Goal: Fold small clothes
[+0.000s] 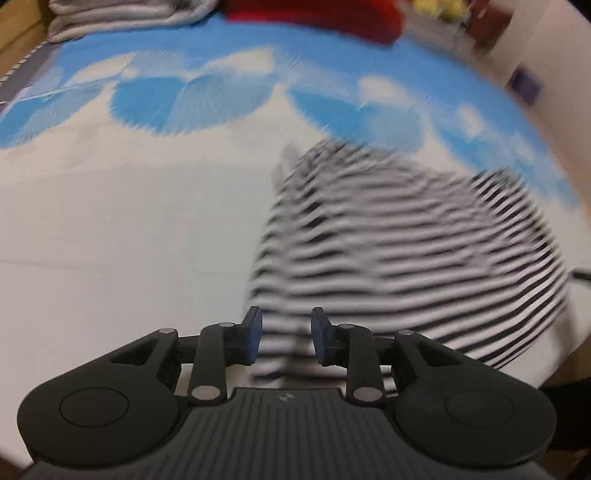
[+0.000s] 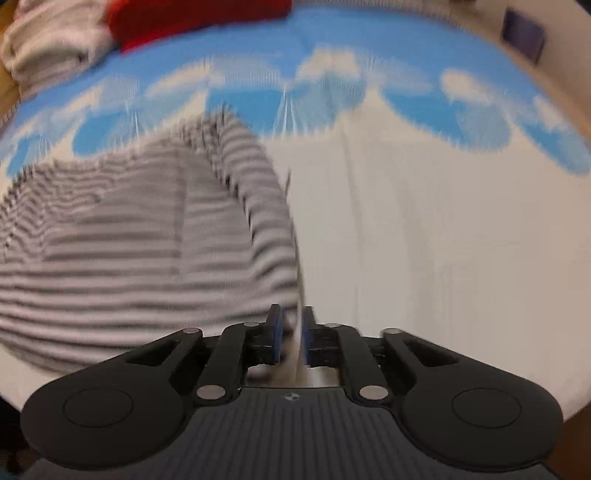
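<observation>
A small black-and-white striped garment (image 1: 406, 240) lies on the bed, blurred in both views. In the left wrist view its near left corner runs down between the blue pads of my left gripper (image 1: 286, 332), which stand apart without pressing on it. In the right wrist view the same garment (image 2: 129, 240) fills the left half. Its right edge reaches down to my right gripper (image 2: 291, 332), whose pads stand a narrow gap apart with a thin pale edge of cloth between them.
The bed sheet (image 1: 110, 221) is white near me and blue with white clouds farther away. At the far end lie a folded grey blanket (image 1: 122, 14) and a red cloth (image 1: 314, 14). White sheet (image 2: 443, 240) stretches to the right of the garment.
</observation>
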`<action>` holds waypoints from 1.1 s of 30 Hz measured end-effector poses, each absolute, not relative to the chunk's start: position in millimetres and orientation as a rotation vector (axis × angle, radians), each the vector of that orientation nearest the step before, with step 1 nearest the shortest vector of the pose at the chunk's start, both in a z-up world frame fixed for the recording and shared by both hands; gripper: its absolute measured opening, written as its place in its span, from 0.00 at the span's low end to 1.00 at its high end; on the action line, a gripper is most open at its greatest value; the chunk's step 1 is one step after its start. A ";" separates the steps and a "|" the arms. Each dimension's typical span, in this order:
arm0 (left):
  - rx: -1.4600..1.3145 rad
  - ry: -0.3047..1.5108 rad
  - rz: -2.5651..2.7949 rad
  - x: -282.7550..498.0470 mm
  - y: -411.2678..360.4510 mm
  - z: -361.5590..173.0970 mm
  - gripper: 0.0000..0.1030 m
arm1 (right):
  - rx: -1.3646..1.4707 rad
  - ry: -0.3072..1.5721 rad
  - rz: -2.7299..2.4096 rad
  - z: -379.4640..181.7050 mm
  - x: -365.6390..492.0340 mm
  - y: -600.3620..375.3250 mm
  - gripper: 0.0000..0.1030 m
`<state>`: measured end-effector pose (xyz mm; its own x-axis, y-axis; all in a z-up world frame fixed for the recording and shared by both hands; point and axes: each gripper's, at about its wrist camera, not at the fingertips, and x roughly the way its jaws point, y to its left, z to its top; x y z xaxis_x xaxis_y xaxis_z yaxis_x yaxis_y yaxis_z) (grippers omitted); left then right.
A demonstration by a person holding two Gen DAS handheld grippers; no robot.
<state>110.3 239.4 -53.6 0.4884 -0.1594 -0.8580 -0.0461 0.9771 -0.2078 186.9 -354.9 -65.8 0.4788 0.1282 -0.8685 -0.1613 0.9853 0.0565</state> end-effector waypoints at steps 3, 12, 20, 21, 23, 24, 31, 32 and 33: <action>-0.245 1.073 -0.170 119.5 222.5 -55.6 0.36 | -0.015 1.038 0.230 -63.6 185.8 -350.2 0.17; -0.195 1.177 -0.038 150.4 200.2 -75.8 0.48 | -0.157 1.181 0.181 -93.7 206.5 -330.6 0.23; -0.274 1.059 0.017 178.0 190.1 -61.9 0.47 | -0.063 0.994 0.205 -72.7 234.3 -311.1 0.27; -0.264 1.067 0.015 185.2 186.1 -66.7 0.47 | -0.063 0.987 0.203 -73.8 239.5 -307.2 0.27; -0.262 1.081 0.007 195.3 178.8 -77.7 0.47 | -0.062 0.983 0.195 -75.1 253.3 -299.3 0.27; -0.263 1.084 0.008 199.1 175.1 -80.0 0.47 | -0.057 0.987 0.190 -76.9 260.8 -295.8 0.27; -0.247 1.131 0.062 222.7 173.0 -102.7 0.47 | -0.021 1.033 0.105 -105.4 307.3 -293.5 0.27; -0.236 1.152 0.076 226.2 174.0 -108.4 0.47 | -0.030 1.039 0.092 -109.5 310.9 -293.2 0.27; -0.224 1.174 0.087 229.1 175.0 -114.0 0.47 | -0.043 1.043 0.082 -113.1 314.2 -292.8 0.28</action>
<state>229.1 175.0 -114.0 0.3863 -0.0487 -0.9211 -0.1840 0.9745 -0.1287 314.2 -292.8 -113.1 0.5008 0.0469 -0.8643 -0.0881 0.9961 0.0030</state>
